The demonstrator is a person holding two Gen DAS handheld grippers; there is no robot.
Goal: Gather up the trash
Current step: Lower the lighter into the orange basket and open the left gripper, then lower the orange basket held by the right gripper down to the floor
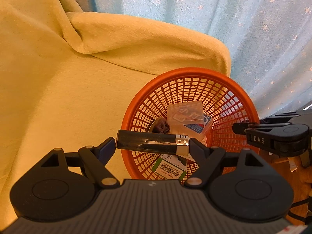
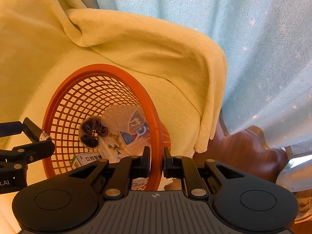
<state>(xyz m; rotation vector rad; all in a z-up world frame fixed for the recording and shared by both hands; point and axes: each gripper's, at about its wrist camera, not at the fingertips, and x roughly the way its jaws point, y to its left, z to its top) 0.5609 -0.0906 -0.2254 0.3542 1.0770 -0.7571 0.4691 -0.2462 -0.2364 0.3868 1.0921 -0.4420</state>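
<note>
My left gripper is shut on a dark tube with a silver end, held lengthwise just above the near rim of the orange mesh basket. The basket holds a clear plastic packet, a blue box, a dark hair scrunchie and a green barcoded box. My right gripper is shut on the orange mesh basket's rim at its right side. In the right wrist view the left gripper sits at the basket's left edge, the tube's silver end just showing.
A yellow blanket covers the surface beside and behind the basket. A pale blue star-patterned curtain hangs on the right. Brown wooden furniture shows below the blanket's edge at the right.
</note>
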